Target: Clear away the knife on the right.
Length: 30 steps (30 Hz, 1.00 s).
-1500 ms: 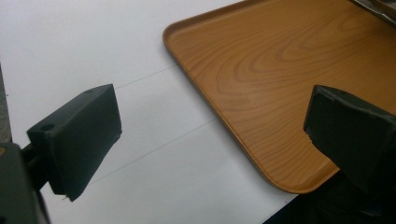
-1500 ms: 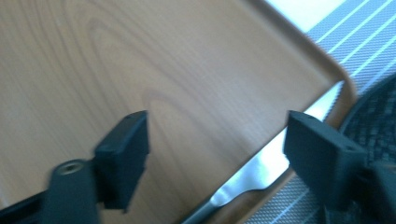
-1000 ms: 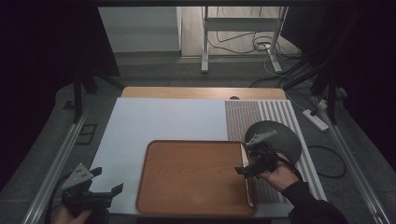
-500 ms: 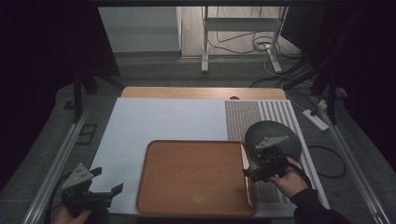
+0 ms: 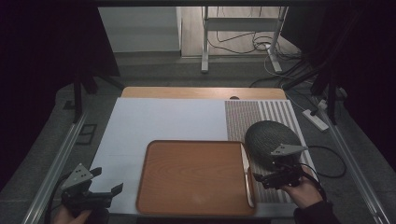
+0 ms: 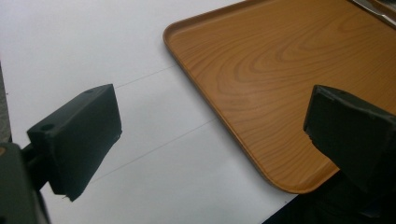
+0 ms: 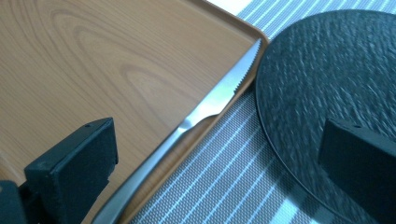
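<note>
A brown wooden tray [image 5: 196,177] lies on the white sheet at the table's near side. A steel knife [image 5: 246,173] rests along the tray's right rim, its serrated blade [image 7: 210,107] pointing away from me. A dark round plate [image 5: 271,139] sits to the right of the tray on a striped placemat [image 5: 261,114]. My right gripper [image 5: 259,179] is open and empty, low over the placemat beside the knife handle; in its own view the jaws [image 7: 215,168] straddle the knife and the plate edge [image 7: 327,70]. My left gripper [image 5: 106,181] is open and empty near the tray's front left corner [image 6: 299,184].
The white sheet [image 5: 163,116] covers the table's left and middle. Metal rails run along both table sides, and a power strip [image 5: 315,119] with cables lies on the floor to the right. A table leg frame stands beyond the far edge.
My right gripper has drawn back toward the near edge, away from the plate and along the knife. The left gripper has stayed put.
</note>
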Available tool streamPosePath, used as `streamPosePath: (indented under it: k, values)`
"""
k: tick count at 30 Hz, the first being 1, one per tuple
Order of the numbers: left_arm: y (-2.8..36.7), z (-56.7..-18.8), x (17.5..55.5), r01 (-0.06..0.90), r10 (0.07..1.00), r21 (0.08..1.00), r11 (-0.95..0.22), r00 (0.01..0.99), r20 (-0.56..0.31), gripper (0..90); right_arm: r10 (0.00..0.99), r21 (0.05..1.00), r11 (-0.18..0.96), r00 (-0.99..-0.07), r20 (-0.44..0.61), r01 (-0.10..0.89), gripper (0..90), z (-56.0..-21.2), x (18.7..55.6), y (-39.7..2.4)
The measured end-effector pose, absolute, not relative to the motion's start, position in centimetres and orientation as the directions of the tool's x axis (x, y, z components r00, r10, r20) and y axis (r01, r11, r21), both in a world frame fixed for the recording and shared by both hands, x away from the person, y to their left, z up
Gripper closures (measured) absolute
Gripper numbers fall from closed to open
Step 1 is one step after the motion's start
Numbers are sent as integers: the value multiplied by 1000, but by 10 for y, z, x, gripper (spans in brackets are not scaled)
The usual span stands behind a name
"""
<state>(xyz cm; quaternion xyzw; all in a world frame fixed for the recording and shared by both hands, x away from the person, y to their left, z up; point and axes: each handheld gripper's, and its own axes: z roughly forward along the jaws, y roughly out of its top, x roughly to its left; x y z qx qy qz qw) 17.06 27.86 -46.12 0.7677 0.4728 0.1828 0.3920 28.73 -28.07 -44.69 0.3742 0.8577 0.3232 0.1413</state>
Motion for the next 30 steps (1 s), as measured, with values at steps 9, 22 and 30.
streamPosePath:
  k: [9,22,30]
  values:
    - [279,-461,171,584,870,775,-242,484,-93,42,764,669,476,-645,6,570,0,-446,276,-296]
    - [280,-461,171,586,871,777,-230,480,-104,41,789,693,435,-614,13,575,0,-441,264,-312]
    - [281,-461,171,586,873,778,-224,476,-108,41,791,690,442,-612,3,574,0,-439,259,-316]
